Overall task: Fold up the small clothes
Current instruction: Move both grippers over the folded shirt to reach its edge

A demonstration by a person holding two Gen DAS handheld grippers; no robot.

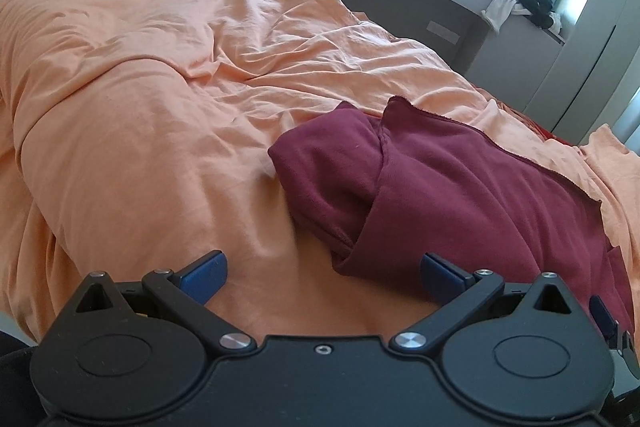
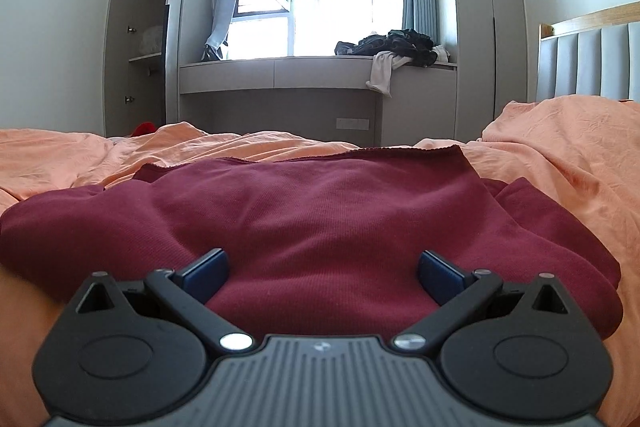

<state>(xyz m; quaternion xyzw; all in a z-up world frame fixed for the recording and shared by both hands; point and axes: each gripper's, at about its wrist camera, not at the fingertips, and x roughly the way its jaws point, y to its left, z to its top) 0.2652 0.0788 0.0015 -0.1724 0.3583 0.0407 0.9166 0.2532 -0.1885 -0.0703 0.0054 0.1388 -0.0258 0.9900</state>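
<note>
A dark red garment point(image 1: 460, 183) lies partly folded on the orange bedcover point(image 1: 140, 87), with a rolled fold along its left side. My left gripper point(image 1: 323, 277) is open just before the garment's near left corner, with nothing between its blue fingers point(image 1: 204, 277). In the right wrist view the same red garment point(image 2: 320, 211) spreads flat across the orange bedcover point(image 2: 560, 155). My right gripper point(image 2: 322, 275) hovers low over its near edge, open and holding nothing. A blue fingertip of the right gripper shows at the left wrist view's right edge.
Beyond the bed stands a grey window bench point(image 2: 280, 71) with a heap of dark and white clothes point(image 2: 396, 51) on it. An open wardrobe point(image 2: 148, 39) is at the left, a padded headboard point(image 2: 592, 59) at the right. A red object point(image 2: 145, 128) lies past the far bed edge.
</note>
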